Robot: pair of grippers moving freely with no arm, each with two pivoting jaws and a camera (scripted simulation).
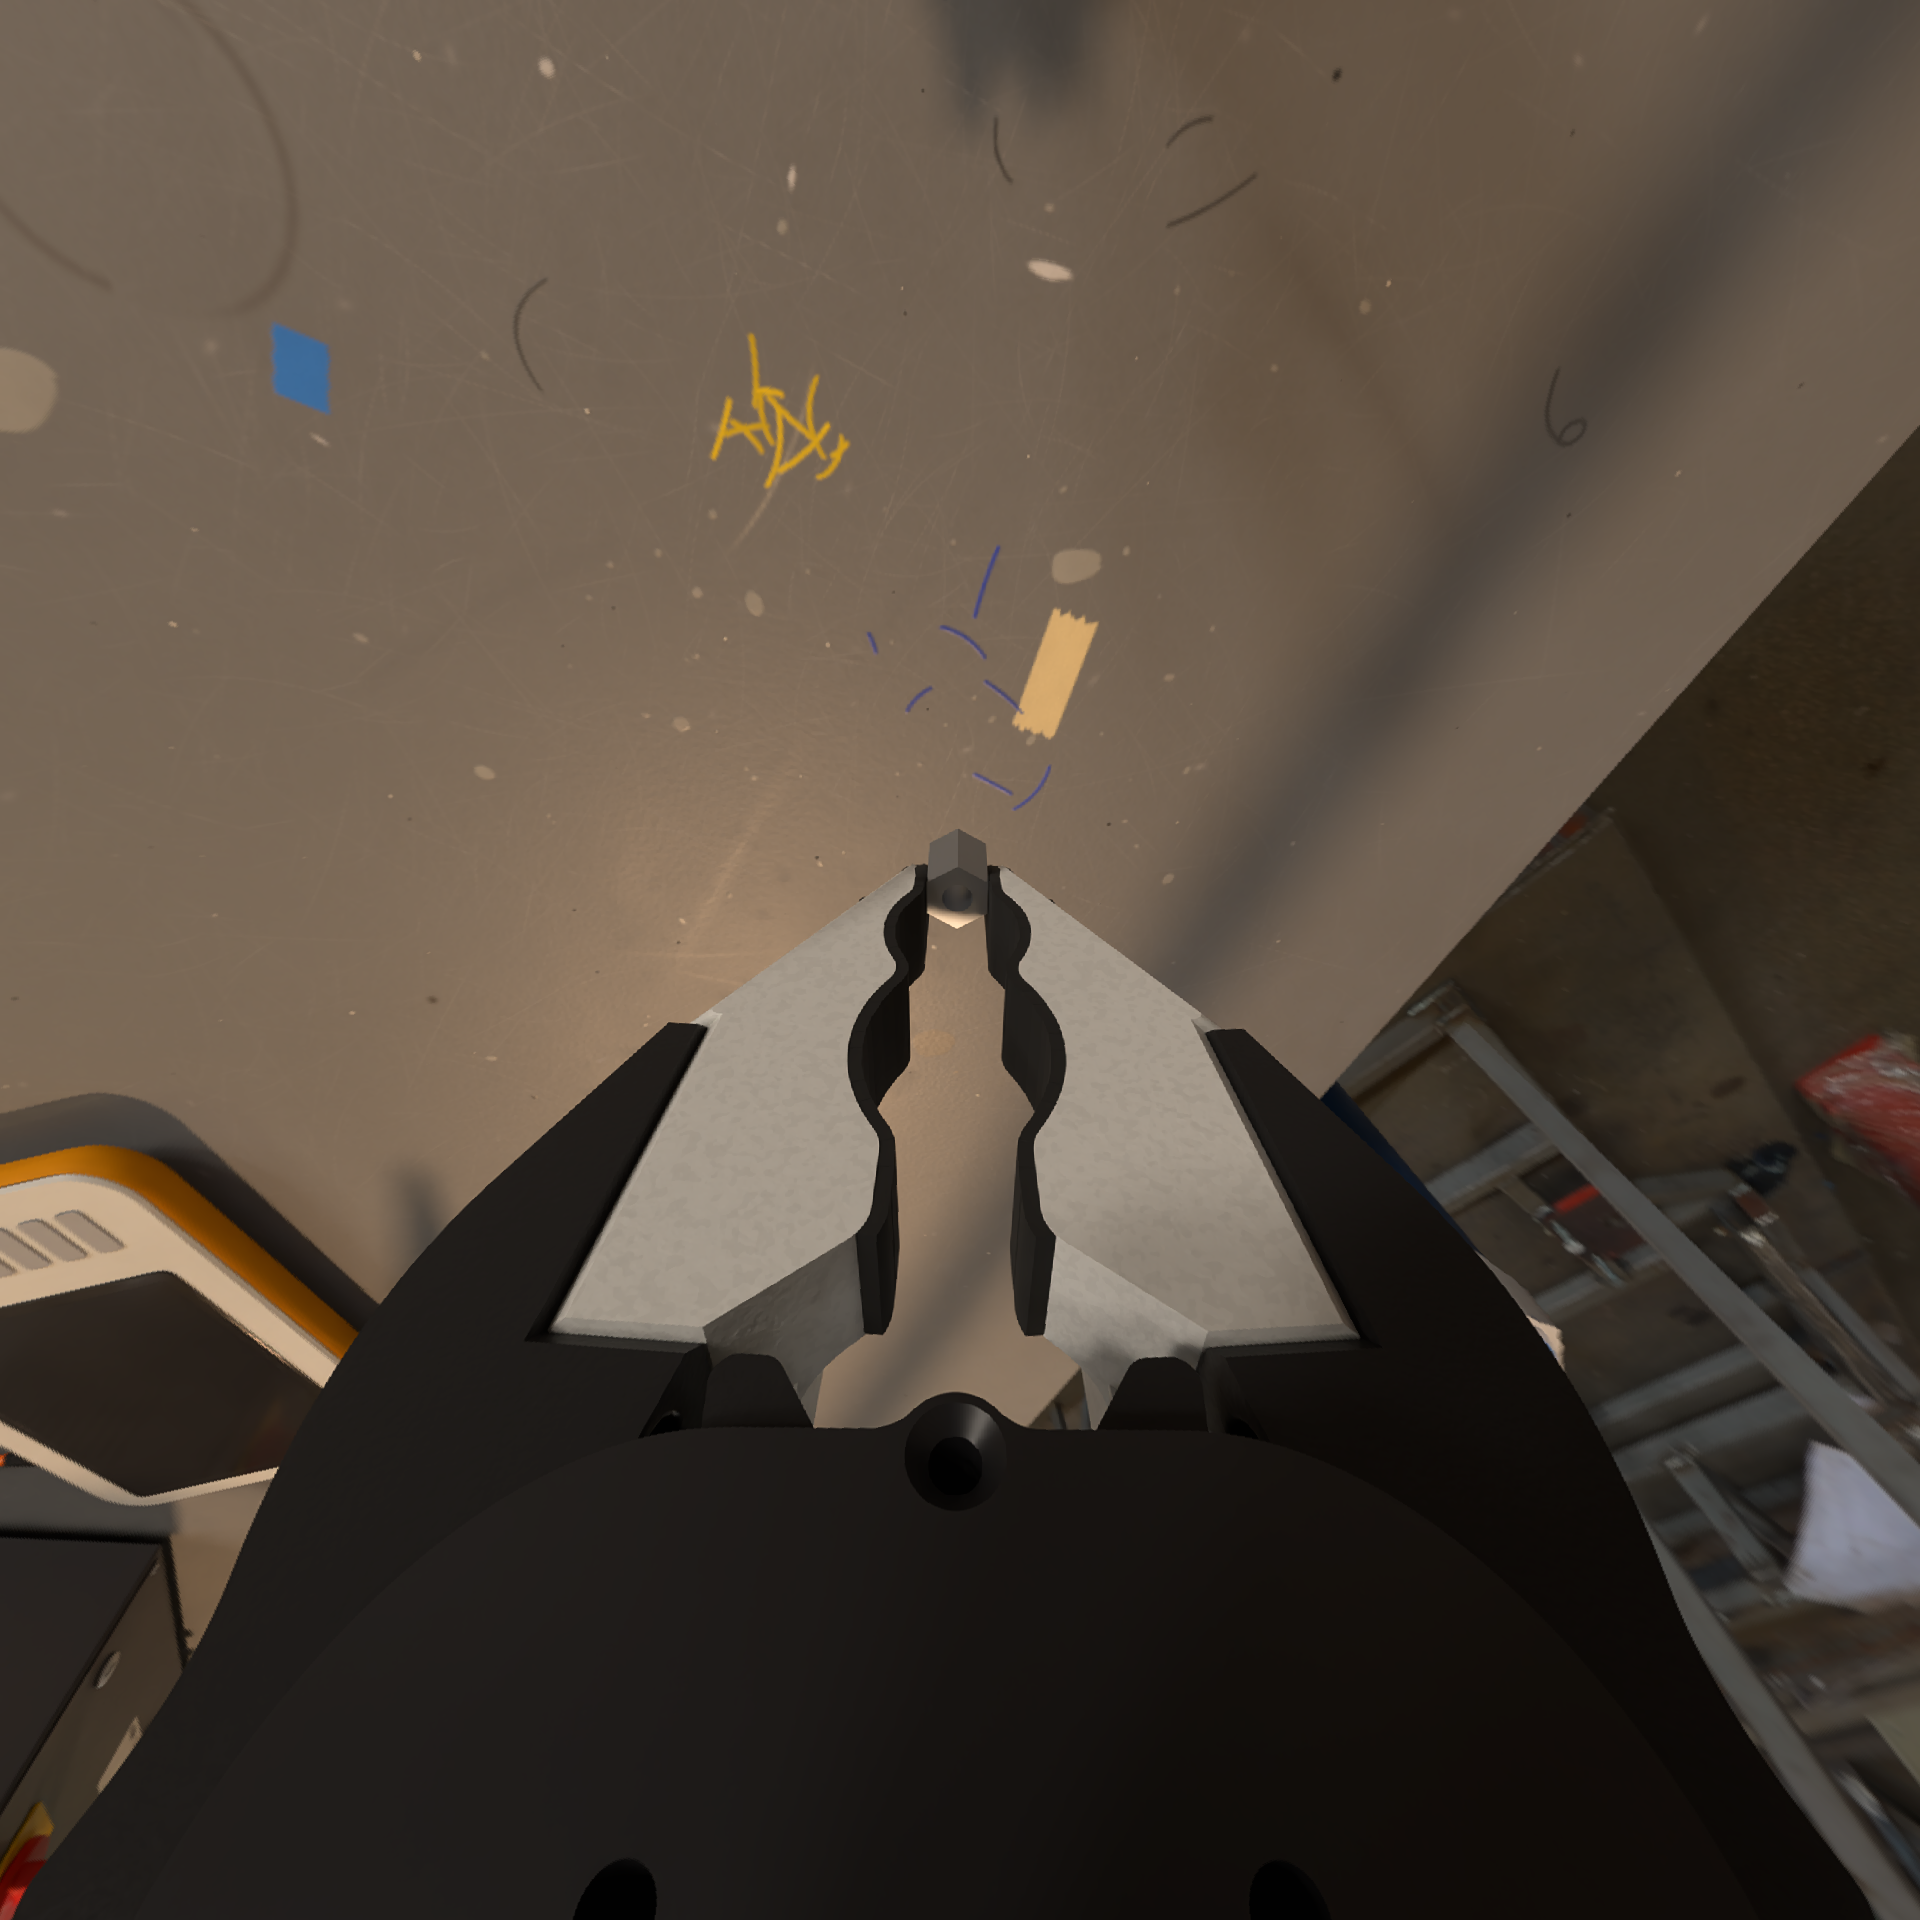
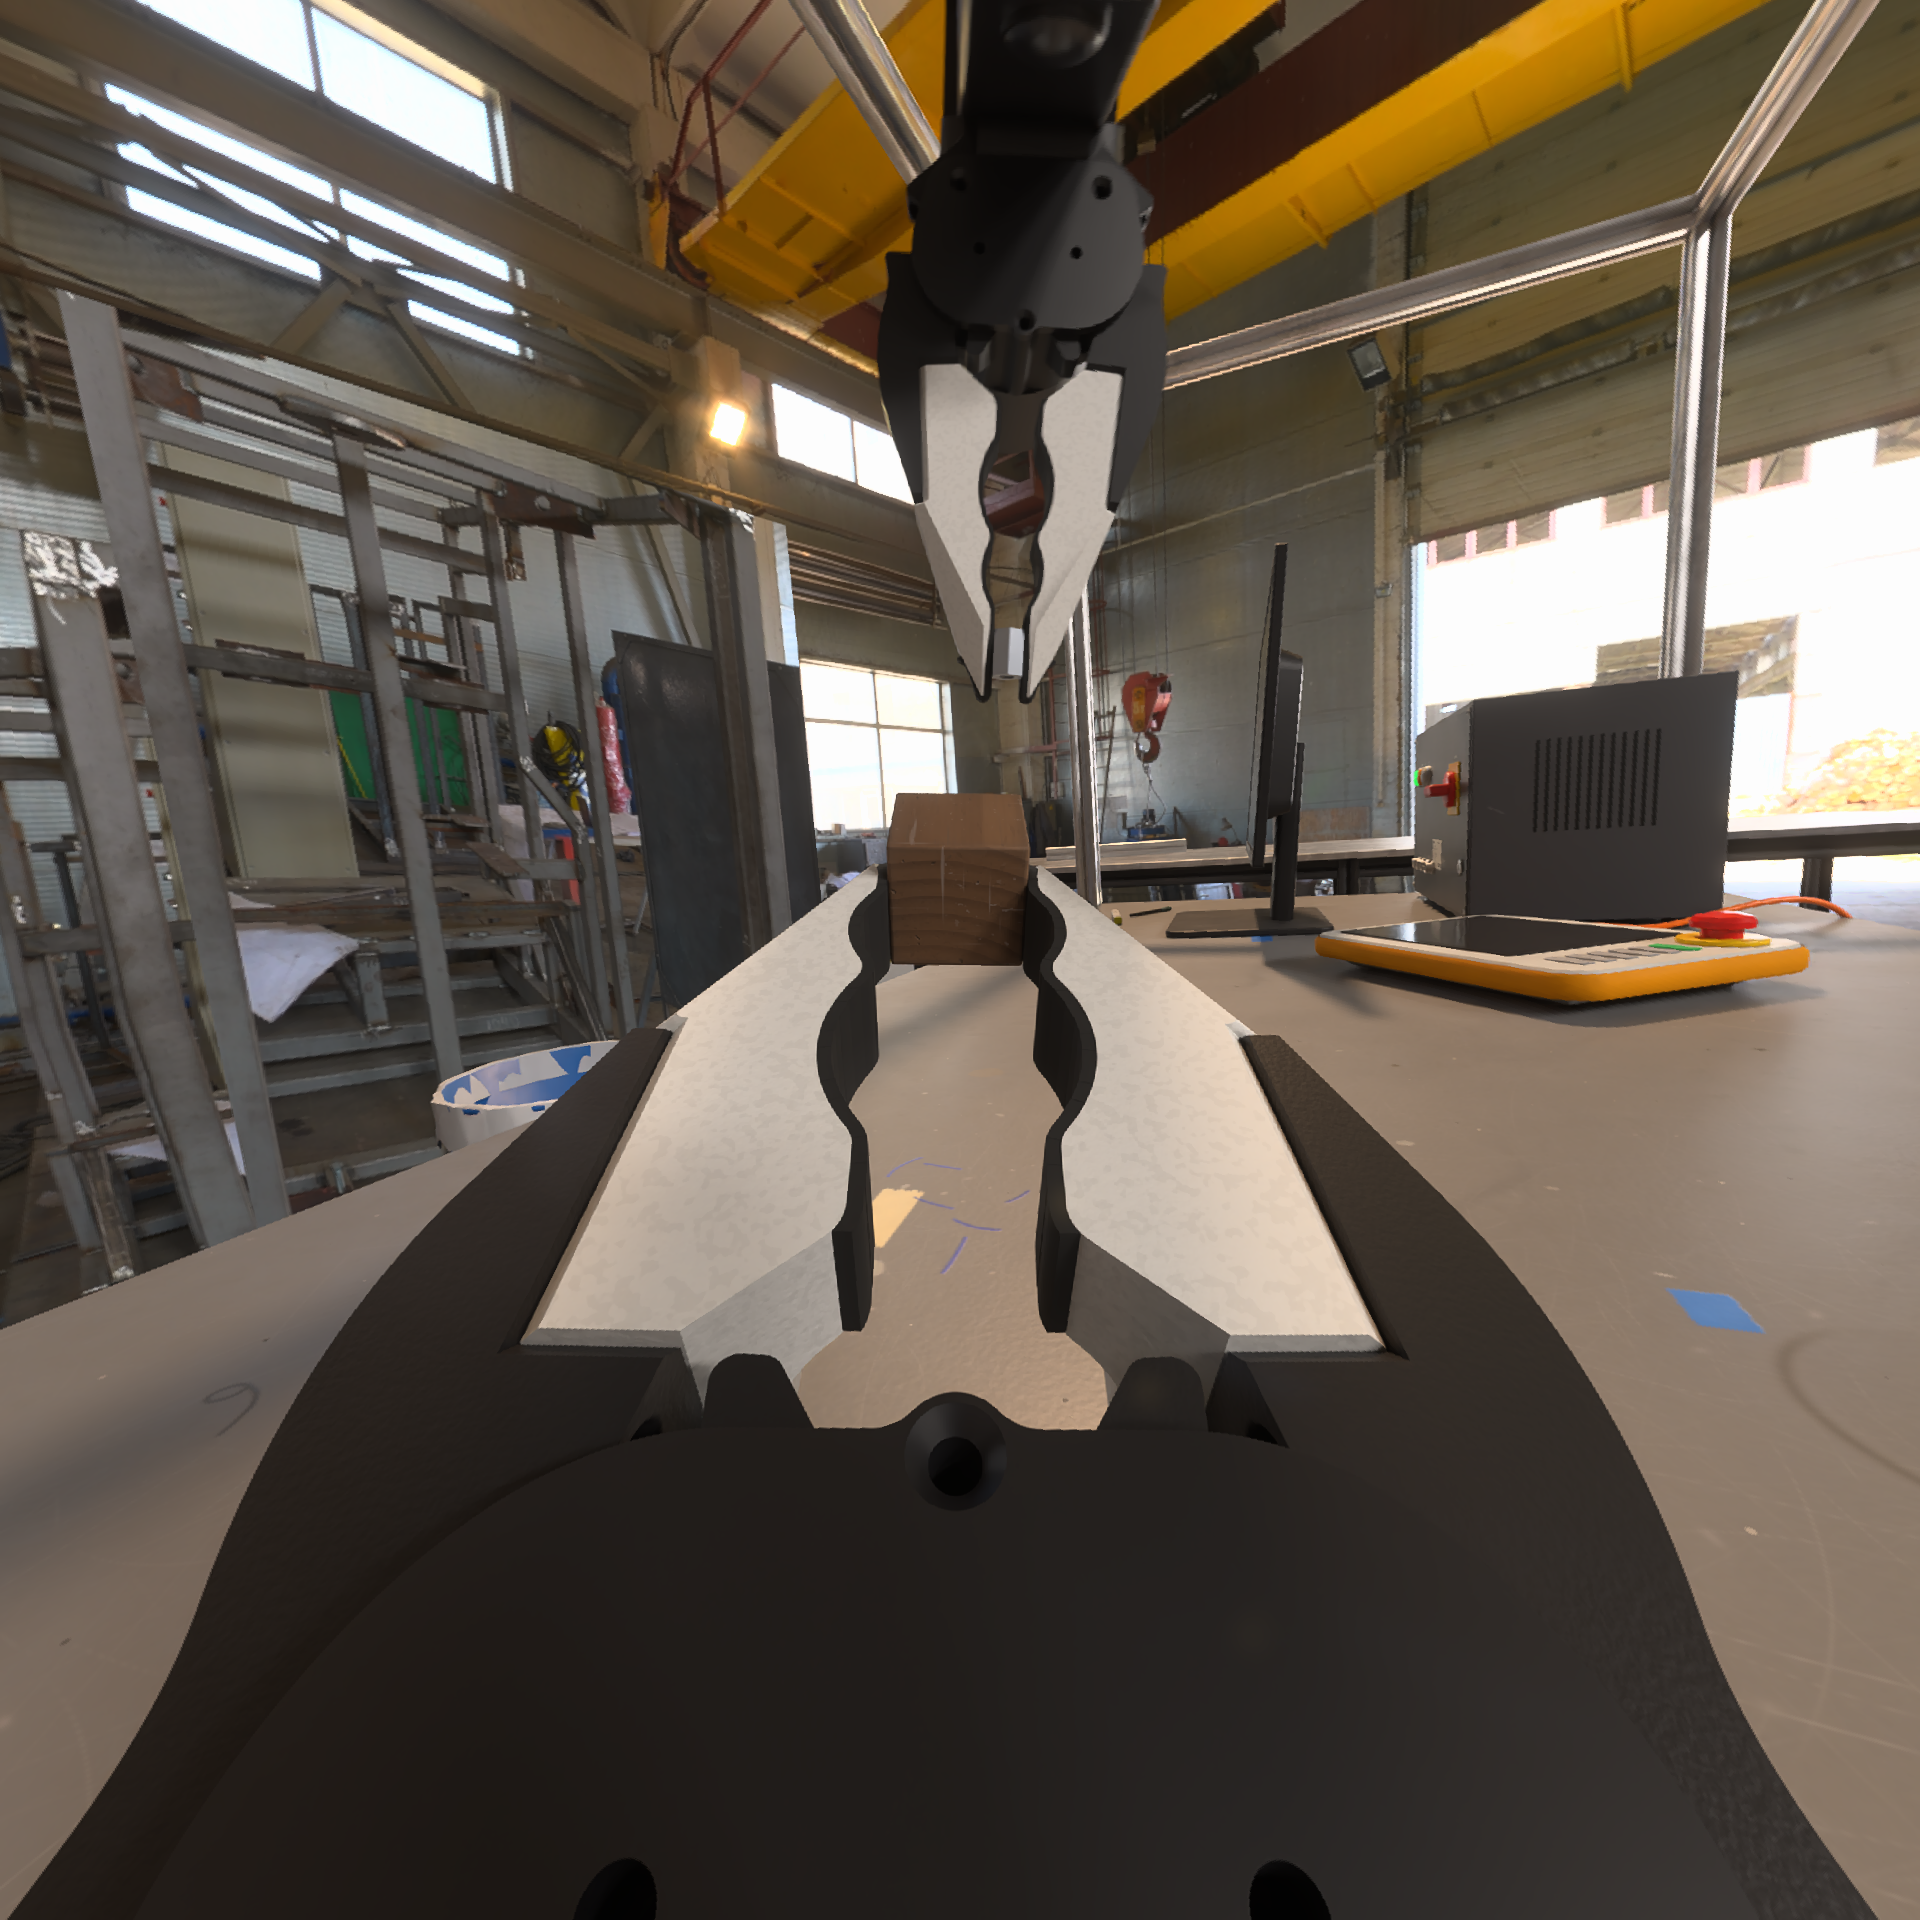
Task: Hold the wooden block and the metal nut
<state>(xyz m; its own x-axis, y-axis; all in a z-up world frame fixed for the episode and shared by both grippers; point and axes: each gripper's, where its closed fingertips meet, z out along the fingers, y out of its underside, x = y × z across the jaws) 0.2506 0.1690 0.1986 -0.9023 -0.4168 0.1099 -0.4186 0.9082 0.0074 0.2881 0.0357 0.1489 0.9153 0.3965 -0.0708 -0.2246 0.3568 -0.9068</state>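
In the left wrist view my left gripper (image 1: 956,883) is shut on the small grey metal nut (image 1: 956,878), held at its fingertips above the brown table top (image 1: 520,675). In the right wrist view my right gripper (image 2: 958,883) is shut on the brown wooden block (image 2: 958,881), held at its fingertips above the table (image 2: 1455,1195). The left gripper also shows in the right wrist view (image 2: 1003,665), pointing down above the block with the nut (image 2: 1008,652) between its tips.
An orange and white pendant (image 2: 1558,951) lies on the table at the right, with a grey control box (image 2: 1579,795) and a monitor (image 2: 1273,748) behind it. Tape pieces (image 1: 1055,675) and pen marks lie on the table. The table edge (image 1: 1558,831) runs at the right; metal racks stand beyond it.
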